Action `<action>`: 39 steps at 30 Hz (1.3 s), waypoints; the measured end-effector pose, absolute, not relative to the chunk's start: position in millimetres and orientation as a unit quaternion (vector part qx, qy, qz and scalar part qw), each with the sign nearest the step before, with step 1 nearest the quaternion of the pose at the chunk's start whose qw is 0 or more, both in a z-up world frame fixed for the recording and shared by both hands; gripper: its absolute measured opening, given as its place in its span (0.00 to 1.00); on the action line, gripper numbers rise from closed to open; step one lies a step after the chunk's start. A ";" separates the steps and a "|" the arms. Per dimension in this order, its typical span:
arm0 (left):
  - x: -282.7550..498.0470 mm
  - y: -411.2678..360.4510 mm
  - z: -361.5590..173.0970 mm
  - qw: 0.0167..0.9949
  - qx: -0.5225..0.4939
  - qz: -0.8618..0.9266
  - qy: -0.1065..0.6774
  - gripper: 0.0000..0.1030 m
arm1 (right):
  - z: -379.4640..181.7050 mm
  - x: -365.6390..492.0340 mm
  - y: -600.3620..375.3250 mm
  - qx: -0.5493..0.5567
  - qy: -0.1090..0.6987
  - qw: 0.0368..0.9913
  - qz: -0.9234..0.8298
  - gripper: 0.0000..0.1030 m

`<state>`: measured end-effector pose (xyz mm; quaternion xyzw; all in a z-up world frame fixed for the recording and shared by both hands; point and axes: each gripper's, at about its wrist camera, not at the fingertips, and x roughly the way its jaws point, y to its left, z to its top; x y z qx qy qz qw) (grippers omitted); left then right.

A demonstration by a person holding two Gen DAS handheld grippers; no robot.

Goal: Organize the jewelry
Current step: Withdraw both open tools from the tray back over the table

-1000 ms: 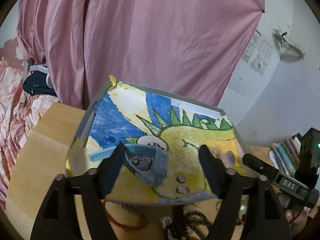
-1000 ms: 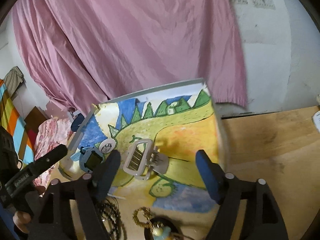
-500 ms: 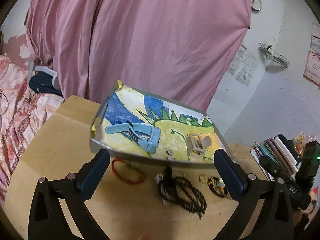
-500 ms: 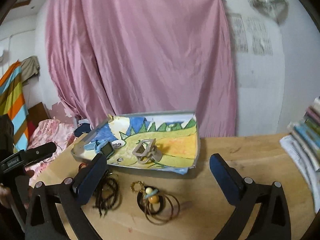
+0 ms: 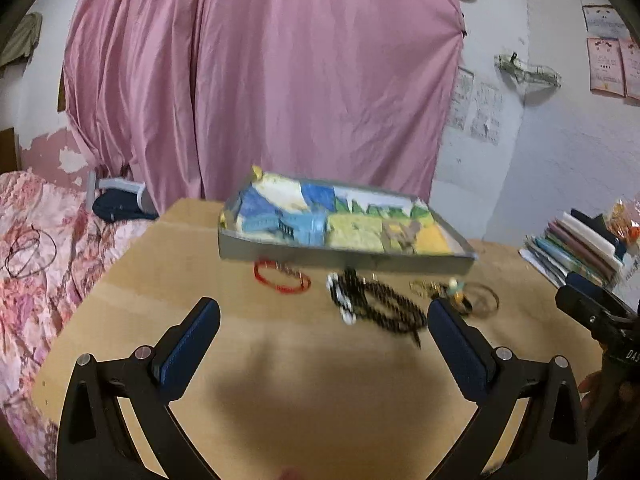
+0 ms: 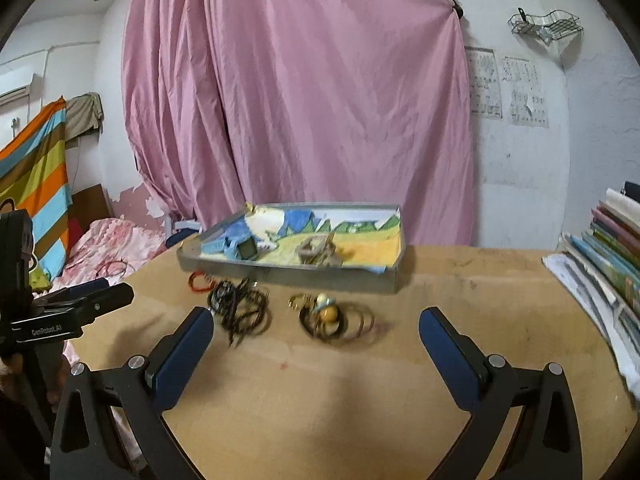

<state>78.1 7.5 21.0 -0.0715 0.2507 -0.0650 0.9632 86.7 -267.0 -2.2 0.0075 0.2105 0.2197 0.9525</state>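
Both grippers hang above the wooden table (image 6: 460, 280) with nothing in them: the left gripper (image 5: 324, 316) has its blue-padded fingers (image 5: 192, 344) spread wide apart, and same deal with the right gripper (image 6: 316, 326). The grey tray (image 6: 320, 278) lined with a colourful painted picture sits toward the far side of the table in front of the pink curtain (image 6: 300, 100). Inside it there's a light blue watch (image 6: 236, 248) on the left part and a beige hair claw clip (image 6: 318, 252) nearer the middle. The rest of the jewelry lies on the table just in front of the tray: a red bracelet (image 5: 280, 278) on the left, a tangle of black beads (image 5: 376, 308) in the middle, and a gold chain with a bead charm and thin dark hoops (image 6: 332, 316) on the right. Everything's a bit blurry, so finer details are hard to make out. A stack of books (image 6: 608, 256) sits along the table's right edge.
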 end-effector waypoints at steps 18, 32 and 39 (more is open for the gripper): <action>56.4 -6.1 -14.8 0.945 -0.061 -0.087 0.308 0.99 | -41.2 82.1 -262.6 -0.015 0.284 0.938 0.199 1.00; 99.6 -31.3 -11.0 0.934 -0.055 -0.111 0.336 0.99 | -44.9 120.8 -286.5 -0.012 0.333 0.930 0.158 1.00; 117.7 -47.6 -11.4 0.927 -0.050 -0.140 0.345 0.99 | -41.5 146.0 -305.5 0.042 0.369 0.915 0.160 1.00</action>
